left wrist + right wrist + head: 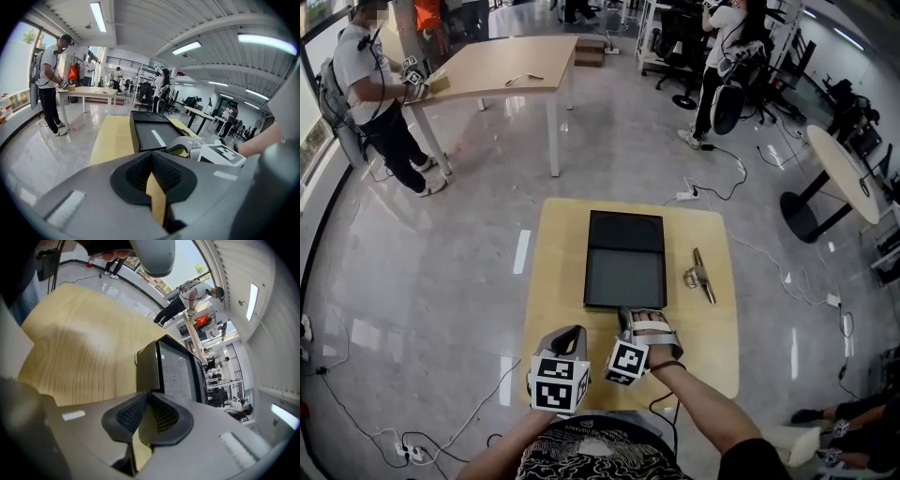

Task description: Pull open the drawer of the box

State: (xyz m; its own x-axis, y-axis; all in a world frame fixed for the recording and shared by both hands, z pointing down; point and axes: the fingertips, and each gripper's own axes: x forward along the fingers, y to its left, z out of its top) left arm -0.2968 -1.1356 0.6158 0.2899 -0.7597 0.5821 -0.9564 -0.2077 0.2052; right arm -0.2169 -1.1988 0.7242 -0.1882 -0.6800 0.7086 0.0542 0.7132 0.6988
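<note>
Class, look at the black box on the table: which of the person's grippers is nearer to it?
Right. The right gripper is close to the near edge of the black box, toward its right corner. The left gripper sits farther back and left, clear of it.

Mid-frame, a black box [624, 261] lies on a wooden table [555, 281]; the right gripper [639, 320] sits at its lower edge.

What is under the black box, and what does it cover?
The black box sits flat on the yellow table. The tabletop beneath it is hidden, as is anything inside the box.
</note>
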